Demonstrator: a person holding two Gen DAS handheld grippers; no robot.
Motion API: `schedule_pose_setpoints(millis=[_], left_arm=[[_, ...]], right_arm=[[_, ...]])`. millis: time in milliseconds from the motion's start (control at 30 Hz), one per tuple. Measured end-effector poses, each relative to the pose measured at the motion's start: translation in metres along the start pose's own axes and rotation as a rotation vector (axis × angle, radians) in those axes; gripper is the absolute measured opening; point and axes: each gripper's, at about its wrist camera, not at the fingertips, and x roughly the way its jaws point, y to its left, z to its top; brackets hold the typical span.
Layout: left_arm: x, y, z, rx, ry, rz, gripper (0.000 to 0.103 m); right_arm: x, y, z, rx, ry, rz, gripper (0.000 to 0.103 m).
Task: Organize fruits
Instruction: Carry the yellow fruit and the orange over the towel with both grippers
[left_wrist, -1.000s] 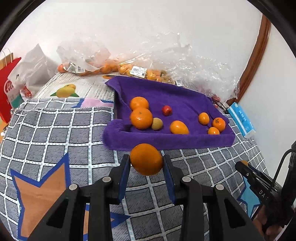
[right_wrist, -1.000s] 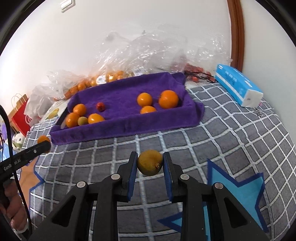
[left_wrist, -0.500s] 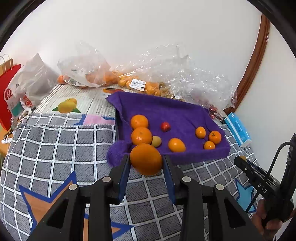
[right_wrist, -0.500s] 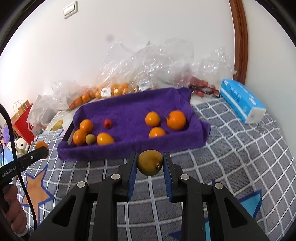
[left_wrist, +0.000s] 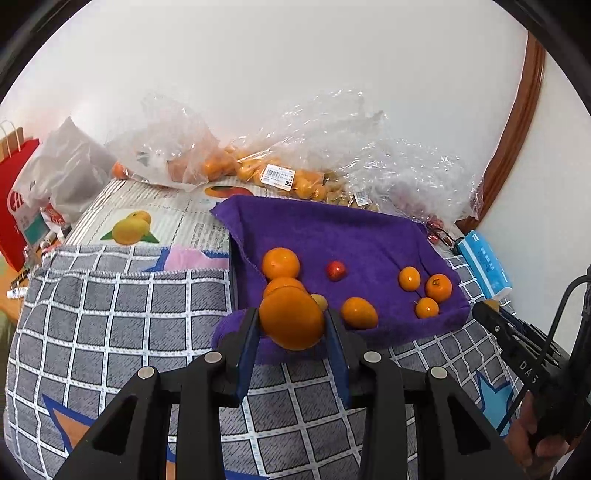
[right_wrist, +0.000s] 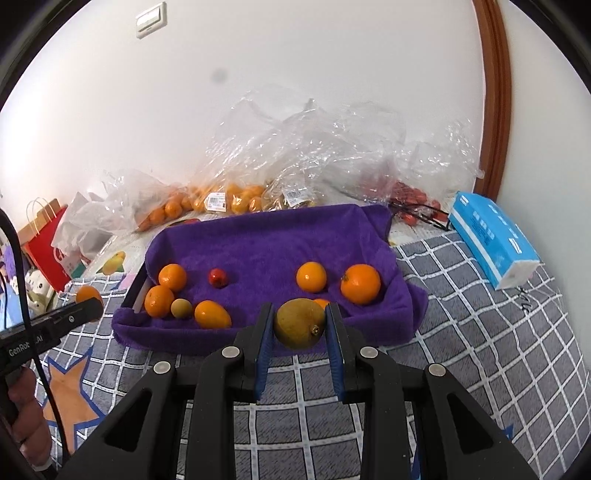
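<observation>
My left gripper (left_wrist: 291, 328) is shut on a large orange (left_wrist: 291, 317), held above the near left edge of the purple towel-lined tray (left_wrist: 332, 229). My right gripper (right_wrist: 299, 328) is shut on a yellow-green fruit (right_wrist: 299, 323), in the air before the tray's (right_wrist: 266, 236) near edge. Several oranges lie on the towel, with a small red fruit (right_wrist: 218, 277) and a small greenish fruit (right_wrist: 181, 308). In the right wrist view the left gripper (right_wrist: 86, 301) shows at the left with its orange (right_wrist: 88, 294). The right gripper's side (left_wrist: 517, 343) shows at the right of the left wrist view.
Clear plastic bags of oranges (left_wrist: 258, 173) lie against the wall behind the tray. A blue tissue pack (right_wrist: 495, 240) lies at the right on the grey checked cloth (right_wrist: 498, 350). A red paper bag (left_wrist: 14, 192) and a white bag (left_wrist: 70, 173) stand at the left.
Both grippers have risen with their fruit and now stand higher over the cloth; the tray sits lower in both views and more of the wall and bags shows.
</observation>
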Motion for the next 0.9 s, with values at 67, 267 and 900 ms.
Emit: schedule_pose_setpoints(millis=[67,267,900], left_arm=[[0.002,-0.002,0.003,0.002,0.003,0.006,0.034],[0.009,0.000,0.012,-0.012,0.031,0.003,0.033],[0.075,-0.002,0.039,-0.089,0.030,-0.073,0.034]], right_arm=[[0.003,0.001,0.002,-0.007,0.001,0.001,0.027],[0.009,-0.003,0.010,-0.026,-0.001,0.002,0.027],[0.069,-0.015,0.033,-0.042,-0.005,0.038,0.027]])
